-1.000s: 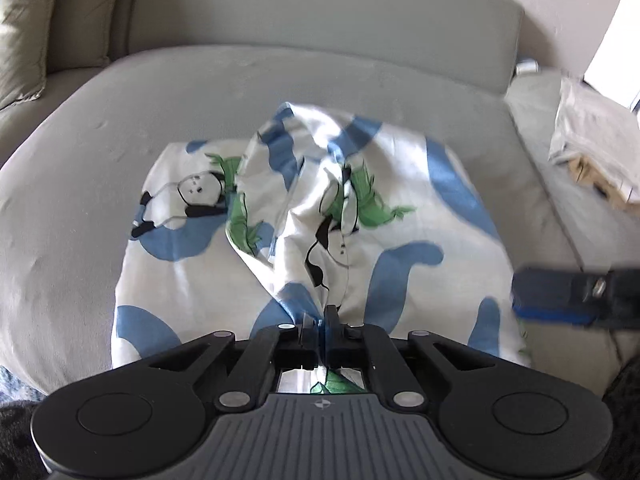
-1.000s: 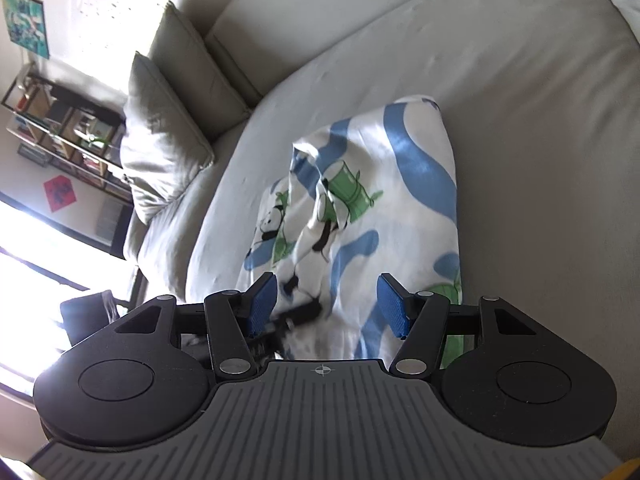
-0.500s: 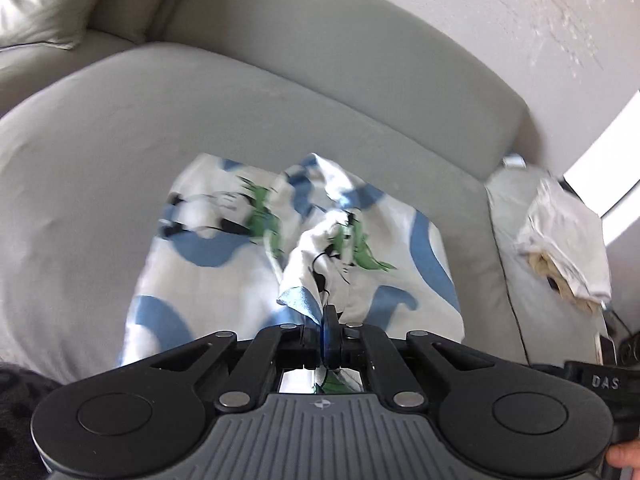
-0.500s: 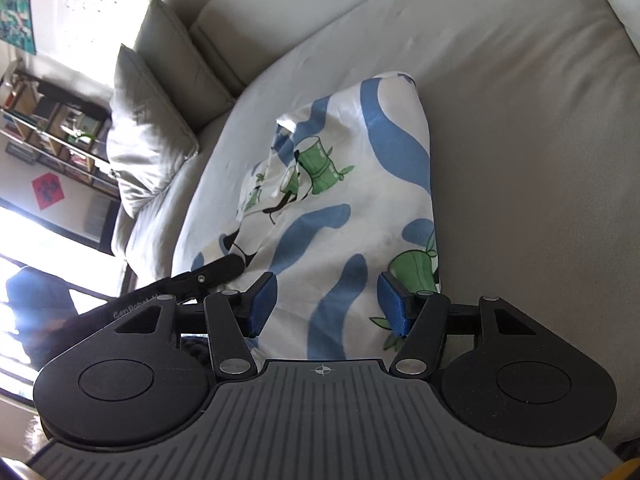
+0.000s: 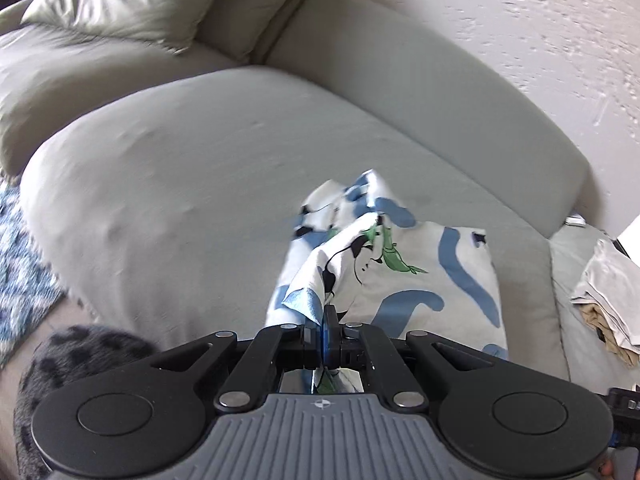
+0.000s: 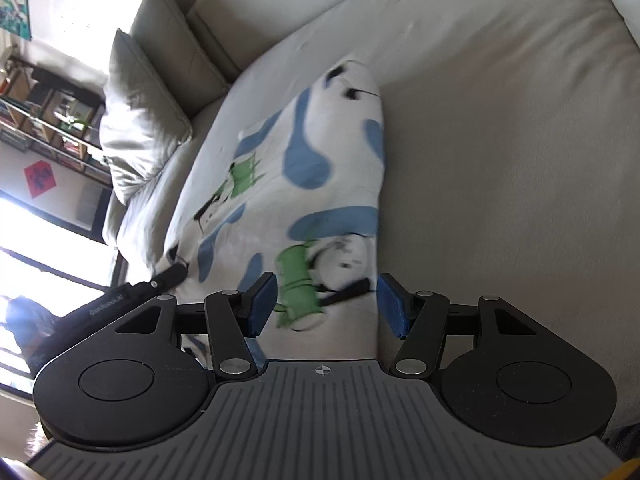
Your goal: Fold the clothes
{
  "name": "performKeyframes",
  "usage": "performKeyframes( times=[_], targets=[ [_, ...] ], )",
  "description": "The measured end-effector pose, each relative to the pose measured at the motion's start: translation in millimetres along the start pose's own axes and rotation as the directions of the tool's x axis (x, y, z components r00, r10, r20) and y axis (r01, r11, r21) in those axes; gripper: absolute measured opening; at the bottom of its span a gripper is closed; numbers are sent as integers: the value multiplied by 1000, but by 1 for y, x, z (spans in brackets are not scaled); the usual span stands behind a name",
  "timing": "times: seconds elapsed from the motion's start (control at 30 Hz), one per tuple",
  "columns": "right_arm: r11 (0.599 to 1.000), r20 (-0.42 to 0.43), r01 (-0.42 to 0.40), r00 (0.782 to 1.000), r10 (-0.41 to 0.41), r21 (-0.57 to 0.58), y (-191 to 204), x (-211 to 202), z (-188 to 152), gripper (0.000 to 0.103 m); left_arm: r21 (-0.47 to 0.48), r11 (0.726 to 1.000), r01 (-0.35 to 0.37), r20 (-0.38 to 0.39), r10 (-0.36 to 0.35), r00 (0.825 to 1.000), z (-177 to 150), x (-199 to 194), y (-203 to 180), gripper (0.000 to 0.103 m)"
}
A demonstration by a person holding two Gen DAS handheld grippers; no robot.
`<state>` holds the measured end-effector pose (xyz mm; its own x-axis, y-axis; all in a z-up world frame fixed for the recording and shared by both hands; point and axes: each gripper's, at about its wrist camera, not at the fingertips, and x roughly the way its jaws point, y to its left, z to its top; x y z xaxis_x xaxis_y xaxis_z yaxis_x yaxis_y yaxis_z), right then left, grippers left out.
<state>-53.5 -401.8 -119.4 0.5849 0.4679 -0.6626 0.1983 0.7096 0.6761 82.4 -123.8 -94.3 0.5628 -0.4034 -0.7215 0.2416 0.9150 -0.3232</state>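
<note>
One panda-print garment (image 5: 420, 276) lay on one grey sofa (image 5: 200, 184). Two grippers showed: left gripper (image 5: 330, 330), right gripper (image 6: 326, 304). One throw pillow (image 6: 140, 120) at far left. One pile of folded pale cloth (image 5: 608, 288) at right. One shelf unit (image 6: 48, 120), one red wall sign (image 6: 40, 178), one framed picture (image 6: 14, 8).

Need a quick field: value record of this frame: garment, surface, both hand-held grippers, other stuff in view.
garment: panda-print cloth, white with blue and green, partly folded, one edge lifted
surface: grey sofa seat
left hand-held gripper: shut on an edge of the cloth, holding it up
right hand-held gripper: open, over the near end of the cloth, gripping nothing
other: cushion at the sofa back; pile of pale laundry on the next seat
</note>
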Motion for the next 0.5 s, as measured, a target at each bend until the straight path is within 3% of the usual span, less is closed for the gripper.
performKeyframes(
  times=[0.2,0.3,0.37,0.43,0.5],
  targets=[
    [1000,1,13,1000,-13,-27,7,-9,-7,62,-13,998,-66,-34,66,997,-2,-2,-3,0],
    [1000,7,22,1000,-22,-19,4,-16,-10,62,-19,995,-100,-52,99,994,-4,-3,-5,7],
    [999,4,33,999,-33,0,1,-20,-13,62,-22,992,-122,-64,120,991,-4,-4,-6,31],
    [999,2,42,999,-42,25,-1,-26,-15,62,-6,989,-146,-61,146,987,-3,-8,-10,44],
    [998,10,43,999,-43,44,-3,-34,-16,62,32,984,-173,-42,174,984,1,-16,-19,44]
  ],
)
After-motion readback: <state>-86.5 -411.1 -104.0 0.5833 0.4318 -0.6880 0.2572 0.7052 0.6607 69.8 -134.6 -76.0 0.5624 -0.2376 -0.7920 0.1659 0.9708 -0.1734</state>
